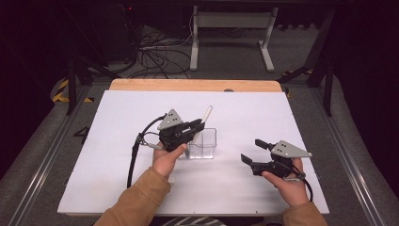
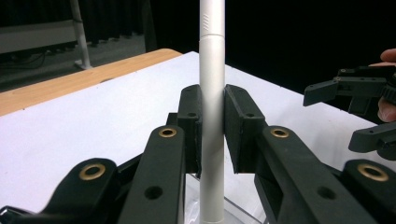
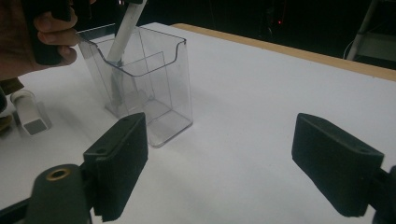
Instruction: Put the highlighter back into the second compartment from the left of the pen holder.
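Observation:
A white pen [image 1: 207,114] stands tilted with its lower end inside a clear plastic holder [image 1: 203,143] at the middle of the white mat. My left gripper [image 1: 197,126] is shut on the pen's barrel [image 2: 212,93] just above the holder's rim, pads [image 2: 240,123] pressing both sides. From the right gripper view the pen [image 3: 127,29] leans toward the hand [image 3: 44,32], and its tip sits low in the holder [image 3: 159,79], behind an inner divider. My right gripper [image 1: 252,150] rests to the holder's right, open with nothing between its jaws [image 3: 229,158]; it also appears as the far gripper [image 2: 334,119].
The white mat [image 1: 117,155] covers the table, with a wooden strip [image 1: 188,85] along the far edge. A grey cable plug [image 3: 30,114] lies on the mat beside the holder. Beyond the table are a white frame [image 1: 230,33] and floor cables [image 1: 155,54].

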Motion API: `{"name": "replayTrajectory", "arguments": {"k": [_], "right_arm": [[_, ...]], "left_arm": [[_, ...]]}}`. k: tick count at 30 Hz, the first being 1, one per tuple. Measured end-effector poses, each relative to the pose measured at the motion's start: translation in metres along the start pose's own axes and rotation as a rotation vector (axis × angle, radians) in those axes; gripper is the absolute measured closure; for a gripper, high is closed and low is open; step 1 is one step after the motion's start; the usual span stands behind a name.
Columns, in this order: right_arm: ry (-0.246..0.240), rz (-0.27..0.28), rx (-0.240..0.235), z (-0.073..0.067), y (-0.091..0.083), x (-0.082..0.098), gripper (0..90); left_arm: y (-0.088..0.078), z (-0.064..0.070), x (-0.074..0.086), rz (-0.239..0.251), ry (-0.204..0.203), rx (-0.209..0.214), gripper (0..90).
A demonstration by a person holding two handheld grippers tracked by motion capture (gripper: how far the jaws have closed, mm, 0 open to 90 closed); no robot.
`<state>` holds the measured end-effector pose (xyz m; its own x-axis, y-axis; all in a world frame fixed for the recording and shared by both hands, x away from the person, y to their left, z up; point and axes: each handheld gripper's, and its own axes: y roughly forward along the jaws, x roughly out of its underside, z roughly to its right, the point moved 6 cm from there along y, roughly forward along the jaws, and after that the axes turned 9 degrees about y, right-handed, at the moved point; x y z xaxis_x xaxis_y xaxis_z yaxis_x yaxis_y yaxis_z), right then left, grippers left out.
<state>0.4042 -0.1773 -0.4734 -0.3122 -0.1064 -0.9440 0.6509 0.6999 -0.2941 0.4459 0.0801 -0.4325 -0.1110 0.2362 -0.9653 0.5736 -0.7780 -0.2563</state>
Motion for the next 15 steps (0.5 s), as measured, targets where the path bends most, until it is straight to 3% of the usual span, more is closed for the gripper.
{"name": "replayTrajectory", "arguments": {"k": [15], "right_arm": [[0.001, -0.008, 0.0, 0.0001, 0.0003, 0.001, 18.8]], "left_arm": [[0.0002, 0.0045, 0.0079, -0.05, -0.003, 0.024, 77.7]]}}
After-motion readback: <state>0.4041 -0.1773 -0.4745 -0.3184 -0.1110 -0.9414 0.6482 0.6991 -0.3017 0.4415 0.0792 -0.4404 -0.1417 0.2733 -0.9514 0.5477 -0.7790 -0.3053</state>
